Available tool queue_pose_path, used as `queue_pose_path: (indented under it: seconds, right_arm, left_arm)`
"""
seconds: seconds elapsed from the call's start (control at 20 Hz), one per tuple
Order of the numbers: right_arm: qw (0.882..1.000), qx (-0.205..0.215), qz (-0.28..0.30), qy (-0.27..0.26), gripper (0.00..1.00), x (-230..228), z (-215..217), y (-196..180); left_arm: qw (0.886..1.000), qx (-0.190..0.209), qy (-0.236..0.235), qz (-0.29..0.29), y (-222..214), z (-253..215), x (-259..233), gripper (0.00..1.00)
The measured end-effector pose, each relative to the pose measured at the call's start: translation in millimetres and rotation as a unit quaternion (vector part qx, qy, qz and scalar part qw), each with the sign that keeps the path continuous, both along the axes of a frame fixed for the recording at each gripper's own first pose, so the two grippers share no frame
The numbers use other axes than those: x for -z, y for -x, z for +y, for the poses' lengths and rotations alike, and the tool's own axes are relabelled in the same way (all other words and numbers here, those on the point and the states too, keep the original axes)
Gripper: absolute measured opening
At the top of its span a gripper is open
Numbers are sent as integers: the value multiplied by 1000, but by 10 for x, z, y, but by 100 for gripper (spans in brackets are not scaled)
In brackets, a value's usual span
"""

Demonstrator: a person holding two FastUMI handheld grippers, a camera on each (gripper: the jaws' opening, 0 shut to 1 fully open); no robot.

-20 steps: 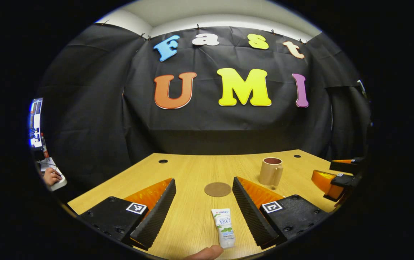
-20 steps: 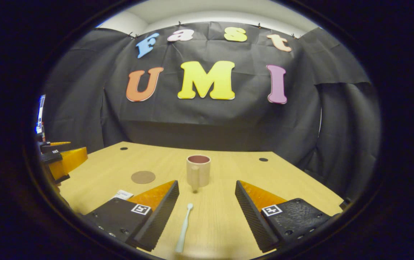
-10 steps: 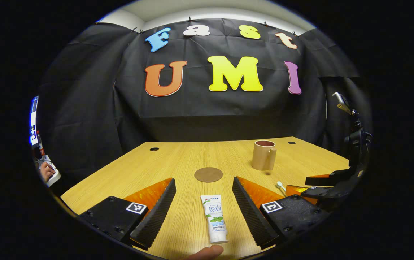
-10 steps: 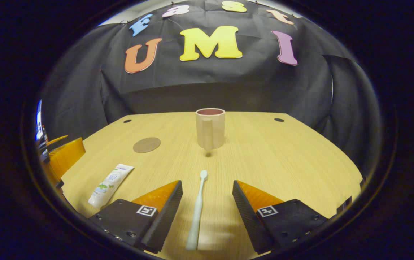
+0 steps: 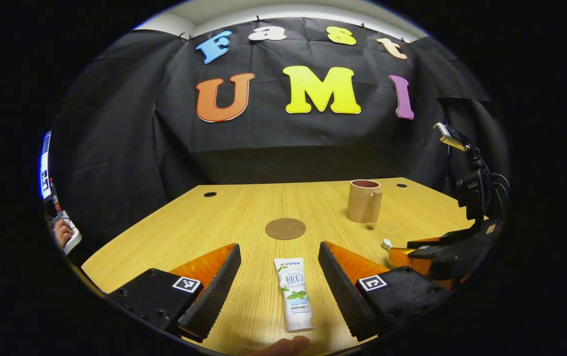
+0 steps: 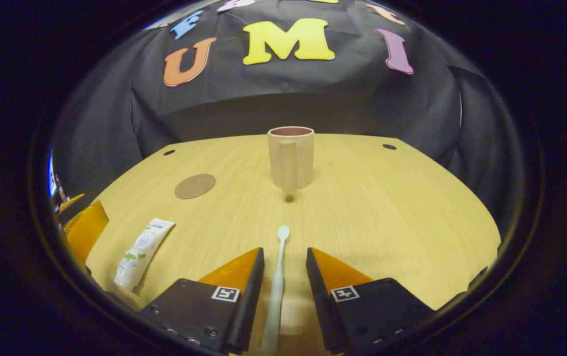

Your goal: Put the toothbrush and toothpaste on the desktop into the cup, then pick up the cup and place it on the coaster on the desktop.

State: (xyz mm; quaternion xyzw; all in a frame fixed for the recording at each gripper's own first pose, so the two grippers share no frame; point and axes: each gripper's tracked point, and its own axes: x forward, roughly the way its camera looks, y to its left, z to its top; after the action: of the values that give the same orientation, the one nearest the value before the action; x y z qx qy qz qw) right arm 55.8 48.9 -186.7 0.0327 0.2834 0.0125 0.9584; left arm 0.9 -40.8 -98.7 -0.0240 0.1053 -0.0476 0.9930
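While the left gripper [image 5: 279,287] stays wide over the toothpaste [image 5: 293,294], the right gripper [image 6: 284,291] has narrowed around the toothbrush [image 6: 276,291], not touching.

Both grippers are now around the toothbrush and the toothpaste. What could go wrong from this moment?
1. The toothbrush is thin and lies flat; the right gripper may slip off it when closing.
2. The left gripper straddles the toothpaste widely, so it may twist.
3. The cup is narrow; dropped items may tip it.
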Motion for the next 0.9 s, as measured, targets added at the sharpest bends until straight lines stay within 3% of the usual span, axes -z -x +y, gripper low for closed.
queue_pose_path:
  seconds: [0.1,0.25,0.4,0.45,0.5,0.9]
  right_arm:
    - [1000,-7,11,3,42,48,39,15]
    - [1000,-12,13,13,43,62,50,13]
    - [1000,-15,13,20,34,79,54,23]
    - [1000,-10,12,15,29,88,43,21]
    - [1000,-11,15,16,8,82,52,32]
    - [999,-29,18,-20,4,42,36,45]
  left_arm:
    - [1000,-2,2,2,-9,17,8,100]
    - [1000,-8,0,2,-19,64,-2,100]
    - [1000,-14,2,8,-32,94,37,99]
    - [1000,-15,2,11,-28,103,43,99]
    - [1000,-16,2,13,-36,121,50,100]
    - [997,-16,27,67,-70,137,167,100]
